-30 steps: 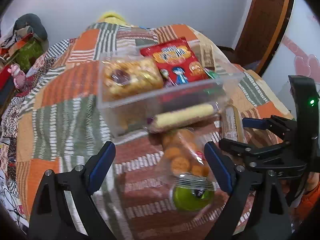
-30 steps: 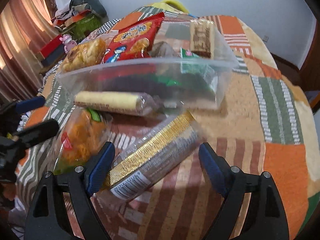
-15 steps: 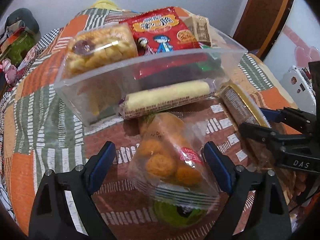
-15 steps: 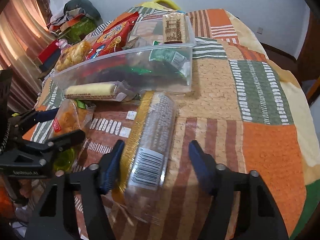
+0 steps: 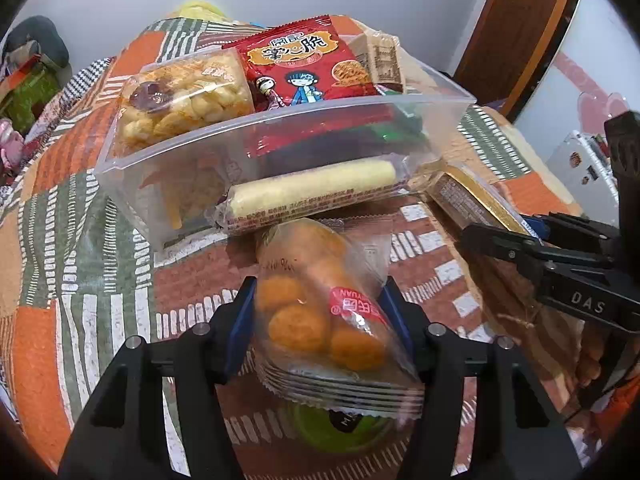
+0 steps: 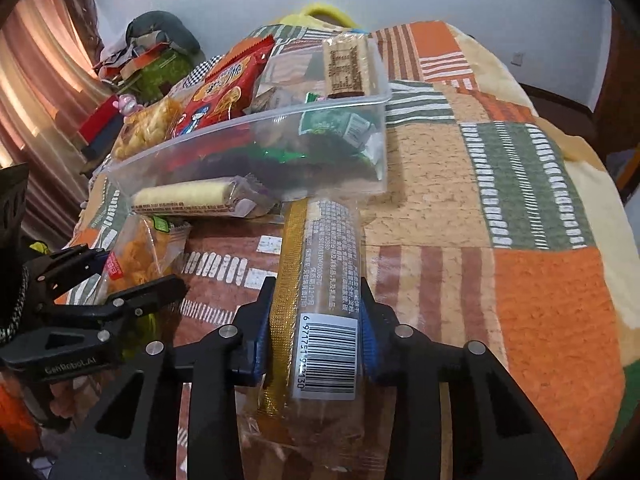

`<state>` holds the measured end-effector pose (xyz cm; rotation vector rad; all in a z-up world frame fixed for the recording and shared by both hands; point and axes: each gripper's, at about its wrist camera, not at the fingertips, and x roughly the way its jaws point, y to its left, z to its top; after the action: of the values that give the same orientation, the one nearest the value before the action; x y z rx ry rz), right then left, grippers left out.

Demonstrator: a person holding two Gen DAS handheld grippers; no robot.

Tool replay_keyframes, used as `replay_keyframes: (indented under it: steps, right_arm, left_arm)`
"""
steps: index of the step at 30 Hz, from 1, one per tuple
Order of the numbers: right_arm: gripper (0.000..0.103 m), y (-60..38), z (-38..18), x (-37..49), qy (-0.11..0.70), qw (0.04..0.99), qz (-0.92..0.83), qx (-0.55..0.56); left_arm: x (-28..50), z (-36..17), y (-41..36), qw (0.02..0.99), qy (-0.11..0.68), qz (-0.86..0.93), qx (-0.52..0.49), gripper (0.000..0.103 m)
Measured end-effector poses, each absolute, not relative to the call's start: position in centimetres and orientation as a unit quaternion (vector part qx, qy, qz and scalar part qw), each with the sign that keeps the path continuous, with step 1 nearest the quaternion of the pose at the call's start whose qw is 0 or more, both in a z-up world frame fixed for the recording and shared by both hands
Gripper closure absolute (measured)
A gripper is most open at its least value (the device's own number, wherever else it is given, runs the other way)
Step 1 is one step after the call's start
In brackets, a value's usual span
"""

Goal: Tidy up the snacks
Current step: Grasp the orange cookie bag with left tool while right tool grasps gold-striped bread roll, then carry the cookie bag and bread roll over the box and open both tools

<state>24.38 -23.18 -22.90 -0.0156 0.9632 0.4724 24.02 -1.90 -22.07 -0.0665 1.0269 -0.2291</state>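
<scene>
**Both grippers clamp a snack in front of the clear bin**

While the patchwork blanket [image 6: 460, 184] lies under everything, we see the left gripper [image 5: 316, 316] with its jaws having just been closing, its blue pads now pressing both sides of a clear bag of orange round biscuits [image 5: 320, 312]. That bag has a crimped end, a red label, and rests on the blanket just in front of the bin. A green round thing [image 5: 340, 428] shows beneath its near end; we cannot tell what it is.

Our right gripper [image 6: 316, 336] has likewise just been closing and now pinches a long cracker sleeve [image 6: 324, 280] near its barcode end. Its wrapper is clear with a gold strip along one side, and its far end reaches the wall of the bin.

Between the two, a yellow wafer roll packet [image 5: 316, 192] lies against the front wall of the clear plastic bin [image 5: 280, 128]. Inside stand a red snack packet with cartoon figures [image 5: 308, 64], a bag of pale puffed pieces [image 5: 184, 100], a brown wafer bar [image 6: 346, 68] and green wrappers [image 6: 340, 124].
</scene>
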Motion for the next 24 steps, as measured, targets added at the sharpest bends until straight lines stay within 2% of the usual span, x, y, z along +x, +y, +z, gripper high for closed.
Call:
replay_keyframes:
  steps: [13,24]
  right_arm:
    - [0.070,-25.5,-19.3,23.8,0.401,0.891,0.213,0.003]
    - [0.070,-23.8,-15.4,26.2,0.343,0.910,0.233,0.004]
  left_arm:
    - [21.4,-16.3,-1.8,0.896,0.427,-0.121,-0.018,0.044]
    - [23.5,-11.4,-0.2,0.925,0.367,-0.100,-0.016,0.044]
